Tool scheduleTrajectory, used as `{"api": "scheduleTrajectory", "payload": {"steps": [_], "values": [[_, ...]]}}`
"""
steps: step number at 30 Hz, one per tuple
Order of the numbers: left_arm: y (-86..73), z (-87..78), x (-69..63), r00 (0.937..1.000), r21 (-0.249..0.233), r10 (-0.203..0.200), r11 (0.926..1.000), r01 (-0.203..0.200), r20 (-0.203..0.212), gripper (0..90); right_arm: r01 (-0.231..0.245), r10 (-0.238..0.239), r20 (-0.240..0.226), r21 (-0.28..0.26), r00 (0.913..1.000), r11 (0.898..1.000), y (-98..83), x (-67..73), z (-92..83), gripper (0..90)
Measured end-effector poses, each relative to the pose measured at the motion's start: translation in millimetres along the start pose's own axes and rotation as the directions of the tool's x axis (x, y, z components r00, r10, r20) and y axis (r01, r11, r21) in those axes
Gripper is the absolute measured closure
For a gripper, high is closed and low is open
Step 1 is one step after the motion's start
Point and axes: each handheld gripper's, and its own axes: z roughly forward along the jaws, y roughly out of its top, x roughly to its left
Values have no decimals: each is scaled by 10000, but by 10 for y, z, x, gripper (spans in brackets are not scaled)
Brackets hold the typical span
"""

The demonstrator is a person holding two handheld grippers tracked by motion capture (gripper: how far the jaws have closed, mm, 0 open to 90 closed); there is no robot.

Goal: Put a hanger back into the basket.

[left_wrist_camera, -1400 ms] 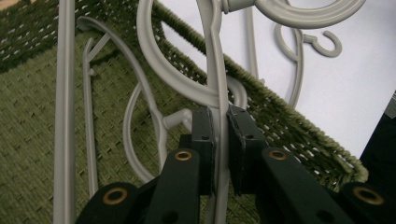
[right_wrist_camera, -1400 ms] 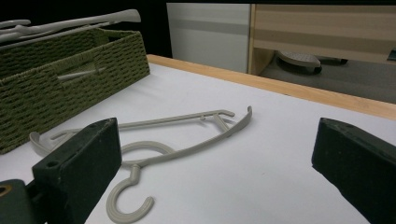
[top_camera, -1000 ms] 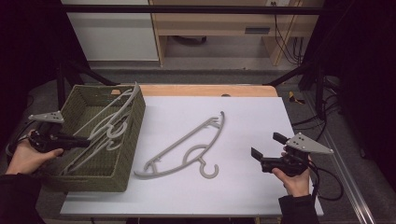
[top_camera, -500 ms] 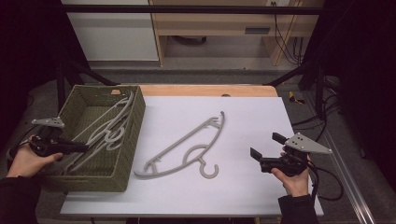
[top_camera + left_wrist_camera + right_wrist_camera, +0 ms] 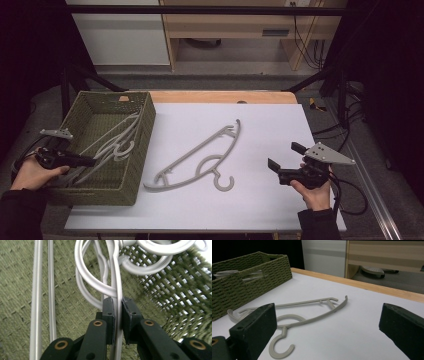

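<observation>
Lowered since the earlier frame, the left hand-held gripper point(image 5: 92, 161) now sits inside the green woven basket point(image 5: 135, 170), and the grey hanger point(image 5: 117, 285) it carries has come down from its raised tilt to lie among the other hangers point(image 5: 117, 142) there. Its jaws are clamped on a thin bar of that hanger, pads pressing from both sides, with the basket's woven floor directly beneath. Right hand-held gripper point(image 5: 284, 161) rests at the bench's point(image 5: 280, 210) right edge, unmoved, jaws set wide apart and holding nothing. Between the basket and that gripper, a second hanger point(image 5: 200, 159) lies flat on the white bench surface, hook toward the person.
</observation>
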Motion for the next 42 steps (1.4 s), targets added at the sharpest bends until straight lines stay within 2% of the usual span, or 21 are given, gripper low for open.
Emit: {"api": "scheduleTrajectory", "payload": {"steps": [3, 4, 6, 7, 8, 12, 17, 19, 21, 24, 26, 32, 34, 37, 40, 42], "values": [[7, -6, 8, 10000, 98, 69, 9999, -69, -68, 814, -6, 6, 0, 4, 10000, 10000, -1, 0, 2, 17], [11, -4, 14, 9997, 202, 168, 9997, -165, -167, 813, -16, 16, -14, 15, 10000, 10000, -1, 3, 2, 17], [18, 14, -3, 9995, 181, 49, 9998, -44, -312, 811, -18, 18, -10, 5, 10000, 10000, 0, 8, 4, 17], [25, 17, -5, 9989, 370, 226, 9991, -210, -418, 808, -18, 18, -14, -12, 10000, 10000, 0, 8, 4, 17], [28, 22, -13, 9987, 350, 194, 9992, -178, -465, 805, -11, 11, -35, -40, 10000, 10000, 0, 4, 1, 17], [57, -7, -59, 9937, 270, 353, 9991, -326, -1063, 784, -4, 4, 0, -29, 10000, 10000, 2, 4, -4, 17], [130, -98, -164, 9893, -387, 398, 9982, -457, -1405, 722, 9, -9, -16, -15, 10000, 10000, 2, 5, -4, 16], [174, -129, -235, 9872, -695, 602, 9950, -711, -1476, 672, -2, 2, 3, -29, 10000, 10000, 4, 7, -4, 16], [219, -149, -318, 9857, -1164, 637, 9898, -824, -1561, 625, 10, -10, 4, -44, 10000, 10000, 5, 5, -10, 16], [281, -156, -453, 9823, -1810, 777, 9775, -1087, -1703, 535, 3, -3, -22, -69, 10000, 10000, 5, 0, -17, 16], [322, -154, -560, 9793, -2287, 928, 9643, -1334, -1799, 476, -7, 7, -29, -52, 10000, 10000, 4, 2, -17, 16], [405, -95, -876, 9740, -3016, 1420, 9342, -1908, -1763, 326, -29, 28, -53, -65, 10000, 10000, 5, 2, -21, 16], [435, -53, -997, 9719, -3330, 1560, 9197, -2080, -1762, 274, -26, 25, -53, -63, 10000, 10000, 5, 3, -21, 15], [482, 5, -1140, 9742, -3834, 1578, 8996, -2091, -1611, 205, 55, -55, -57, -101, 10000, 9999, 1, 1, -15, 15], [530, 71, -1258, 9762, -4175, 1582, 8848, -2068, -1482, 163, 36, -37, -28, -87, 10000, 10000, 1, 7, -12, 13], [553, 127, -1350, 9775, -4524, 1550, 8682, -2040, -1432, 145, -16, 15, -85, -123, 10000, 9999, 0, 3, -19, 13]]}}
